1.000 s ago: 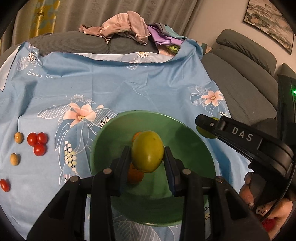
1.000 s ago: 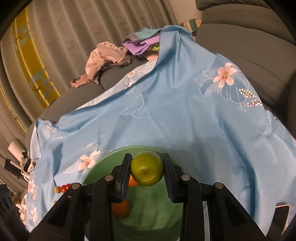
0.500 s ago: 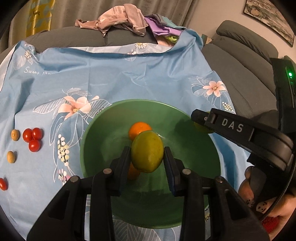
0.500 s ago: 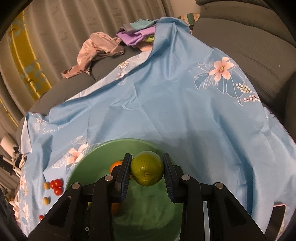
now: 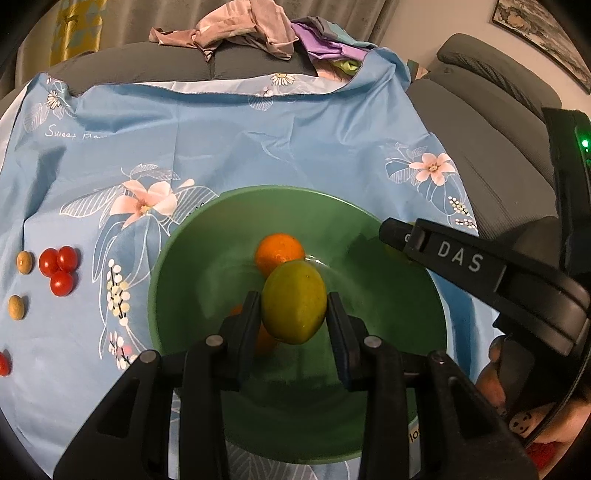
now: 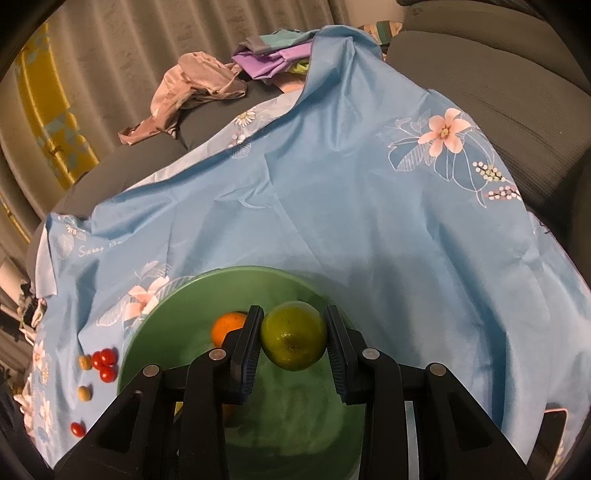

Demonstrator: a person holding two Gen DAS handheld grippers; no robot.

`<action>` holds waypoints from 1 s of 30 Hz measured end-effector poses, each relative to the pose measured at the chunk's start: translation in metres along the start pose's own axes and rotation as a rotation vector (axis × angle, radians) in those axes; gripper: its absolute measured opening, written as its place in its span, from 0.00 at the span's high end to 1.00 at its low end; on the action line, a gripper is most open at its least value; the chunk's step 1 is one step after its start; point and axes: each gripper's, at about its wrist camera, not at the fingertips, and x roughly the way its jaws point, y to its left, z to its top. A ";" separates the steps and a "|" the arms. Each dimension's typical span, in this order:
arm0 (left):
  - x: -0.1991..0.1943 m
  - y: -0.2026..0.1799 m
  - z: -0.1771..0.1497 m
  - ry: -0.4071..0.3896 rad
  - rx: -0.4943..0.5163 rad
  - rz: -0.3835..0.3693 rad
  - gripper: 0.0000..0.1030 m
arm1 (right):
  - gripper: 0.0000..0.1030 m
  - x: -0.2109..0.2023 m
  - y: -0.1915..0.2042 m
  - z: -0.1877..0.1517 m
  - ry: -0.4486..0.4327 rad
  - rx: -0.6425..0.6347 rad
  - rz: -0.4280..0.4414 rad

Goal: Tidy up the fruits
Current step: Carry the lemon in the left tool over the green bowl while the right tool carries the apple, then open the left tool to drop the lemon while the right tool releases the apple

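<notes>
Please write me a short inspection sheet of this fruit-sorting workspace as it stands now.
Surface: blue floral cloth draped over a grey sofa.
Job's things: green bowl holds an orange; cherry tomatoes and small tan fruits lie on the cloth beside it.
Clutter: heap of clothes behind the cloth.
Grippers: left hand-held gripper shut on a yellow-green citrus above the bowl; right hand-held gripper shut on a green citrus.
Cables: nothing seen.
Surroundings: curtains, framed picture.
</notes>
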 end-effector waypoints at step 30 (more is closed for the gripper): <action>-0.011 0.012 0.000 0.011 -0.046 -0.103 0.51 | 0.63 0.009 0.010 -0.004 0.028 -0.047 -0.069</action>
